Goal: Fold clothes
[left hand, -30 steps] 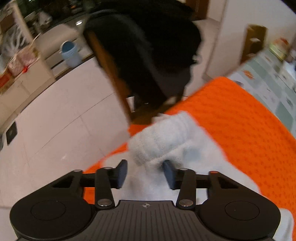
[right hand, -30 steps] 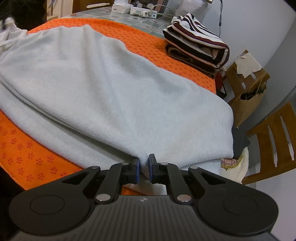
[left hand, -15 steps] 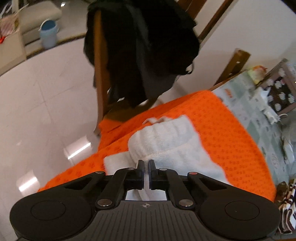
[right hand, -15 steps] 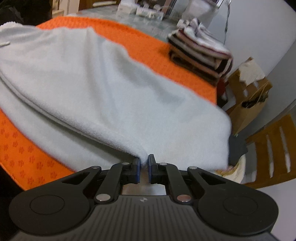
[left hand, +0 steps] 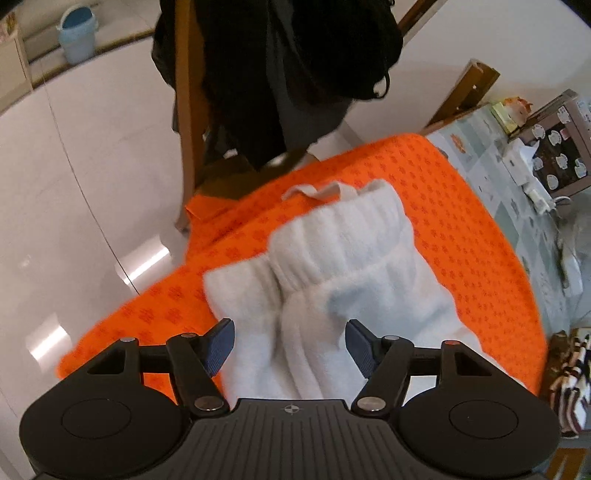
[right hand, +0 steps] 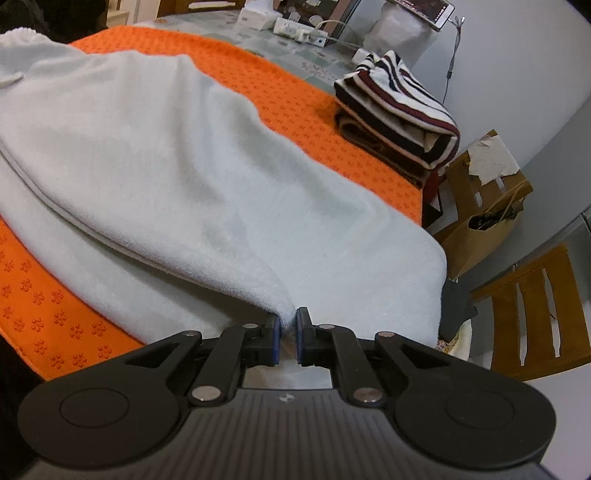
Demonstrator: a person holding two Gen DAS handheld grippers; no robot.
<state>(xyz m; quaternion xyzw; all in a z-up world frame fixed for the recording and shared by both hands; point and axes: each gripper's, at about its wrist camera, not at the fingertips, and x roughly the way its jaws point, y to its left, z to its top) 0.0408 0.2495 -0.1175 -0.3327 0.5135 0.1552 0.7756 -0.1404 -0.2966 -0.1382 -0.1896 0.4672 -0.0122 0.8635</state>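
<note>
White fleece trousers (right hand: pixel 192 155) lie folded lengthwise on an orange mat (right hand: pixel 303 99). Their ribbed waistband (left hand: pixel 343 236) with a drawstring loop faces the mat's far corner in the left wrist view. My left gripper (left hand: pixel 288 343) hovers over the waist end, its jaws opening, the fleece below and between the blue pads (left hand: pixel 221 343) but not pinched. My right gripper (right hand: pixel 287 330) is shut on a fold of the white trousers at the leg end, pulling the cloth into a small peak.
A folded striped garment (right hand: pixel 399 114) sits on the mat's far right. A wooden chair draped with dark clothes (left hand: pixel 280 74) stands beyond the mat's corner. Another wooden chair (right hand: pixel 532 306) and a paper bag (right hand: pixel 484 229) stand right of the table. Small boxes and cables (right hand: pixel 295 29) crowd the table's back.
The left gripper shut on the waist half a second ago and now stands open over it, tilted further down. The right gripper kept its hold in place.
</note>
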